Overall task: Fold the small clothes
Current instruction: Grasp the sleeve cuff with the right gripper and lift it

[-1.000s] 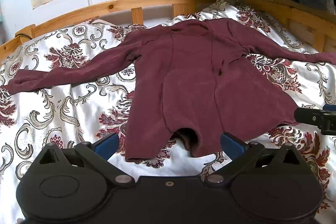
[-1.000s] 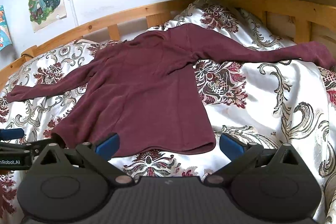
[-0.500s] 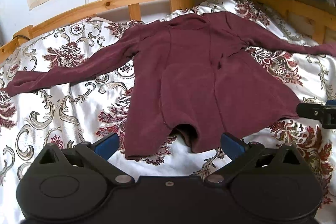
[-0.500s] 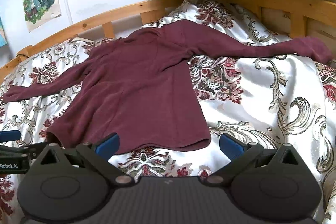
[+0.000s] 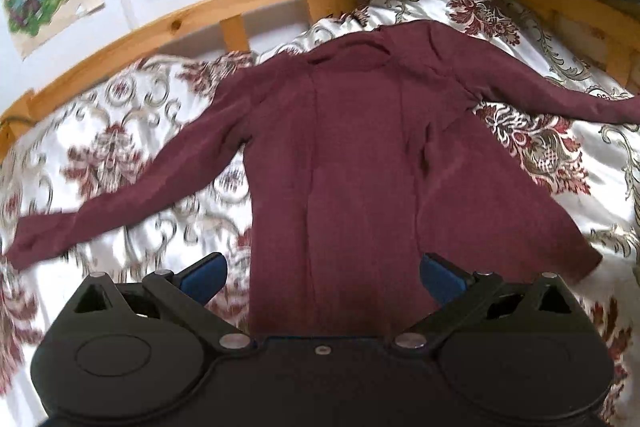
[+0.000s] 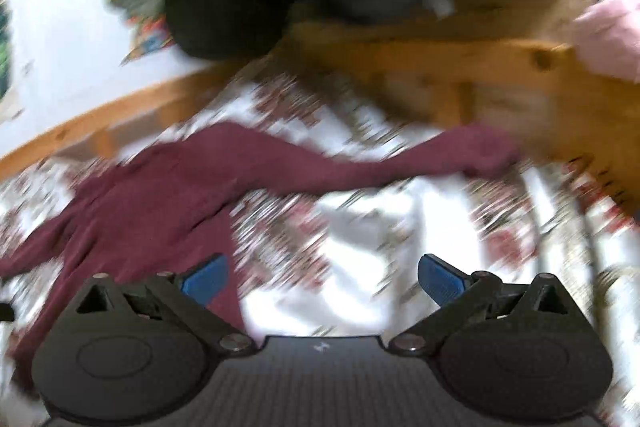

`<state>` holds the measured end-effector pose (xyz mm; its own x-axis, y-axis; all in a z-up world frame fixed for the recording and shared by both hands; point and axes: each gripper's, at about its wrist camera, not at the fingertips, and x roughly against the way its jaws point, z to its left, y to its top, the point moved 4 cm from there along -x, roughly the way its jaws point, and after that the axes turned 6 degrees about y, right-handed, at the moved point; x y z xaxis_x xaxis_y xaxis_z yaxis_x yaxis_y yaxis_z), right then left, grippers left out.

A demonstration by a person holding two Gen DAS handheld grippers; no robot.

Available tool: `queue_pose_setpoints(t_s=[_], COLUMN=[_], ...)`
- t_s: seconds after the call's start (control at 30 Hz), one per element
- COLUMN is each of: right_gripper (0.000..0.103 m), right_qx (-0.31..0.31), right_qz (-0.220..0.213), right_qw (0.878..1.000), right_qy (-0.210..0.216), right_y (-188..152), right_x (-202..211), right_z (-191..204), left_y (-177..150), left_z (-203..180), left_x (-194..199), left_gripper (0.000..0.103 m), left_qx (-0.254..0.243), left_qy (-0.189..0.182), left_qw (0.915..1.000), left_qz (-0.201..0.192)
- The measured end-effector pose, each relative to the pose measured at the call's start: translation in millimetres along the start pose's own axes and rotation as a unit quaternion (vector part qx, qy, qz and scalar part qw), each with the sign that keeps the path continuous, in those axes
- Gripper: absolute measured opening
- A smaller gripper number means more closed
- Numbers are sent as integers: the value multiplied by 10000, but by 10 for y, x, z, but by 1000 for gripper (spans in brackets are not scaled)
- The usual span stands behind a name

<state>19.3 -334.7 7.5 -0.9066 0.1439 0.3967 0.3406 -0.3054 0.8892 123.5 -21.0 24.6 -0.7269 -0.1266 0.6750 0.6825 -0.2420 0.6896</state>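
left gripper: black body, two round discs, silver screws
fingers: blue pads on black link arms
right gripper: same shape, ribbed grey panel, small white logo

The maroon sweater lies flat on the patterned bedspread, both sleeves spread out, its collar toward the wooden bed rail. The left gripper hangs over the sweater's lower hem, its blue fingers wide apart.
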Motion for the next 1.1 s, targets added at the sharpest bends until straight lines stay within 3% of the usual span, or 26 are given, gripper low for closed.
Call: queue_pose_setpoints(t_s=[0.27,0.47,0.6,0.8,0.87,0.93,0.97,1.1], right_gripper=[103,103,101,63,38,24,19,15], right_qx=[-814,-1319,-1407,-1331,-1151,-976,-872,-528], right_qz=[-374,-212,-414,-708,-876,-1047,-1143,-1442], right_qw=[9938,9845,9834,9850,9863,9870,9872,9869], right_qy=[-663,-1140,-1073,-840,-799,-730,-685,-504], right_y=[482,655,619,535,538,570,585,667], right_x=[-327,-821,-929,-972,-944,-913,-889,-752], right_z=[-789,-1219,-1290,-1229,-1185,-1133,-1109,-983], left_y=[145,51,91,173,189,194,197,191], left_z=[-178,-276,-255,-231,-220,-212,-209,-191], left_x=[-340,-617,-705,-835,-895,-940,-958,-965], left_gripper=[102,102,102,102,102,102,102,102], left_qx=[174,-109,-159,33,189,317,373,428], left_qy=[-275,-368,-353,-325,-337,-386,-411,-417], left_qw=[9994,9980,9981,9986,9980,9969,9963,9960], left_qz=[139,496,470,412,507,611,654,665])
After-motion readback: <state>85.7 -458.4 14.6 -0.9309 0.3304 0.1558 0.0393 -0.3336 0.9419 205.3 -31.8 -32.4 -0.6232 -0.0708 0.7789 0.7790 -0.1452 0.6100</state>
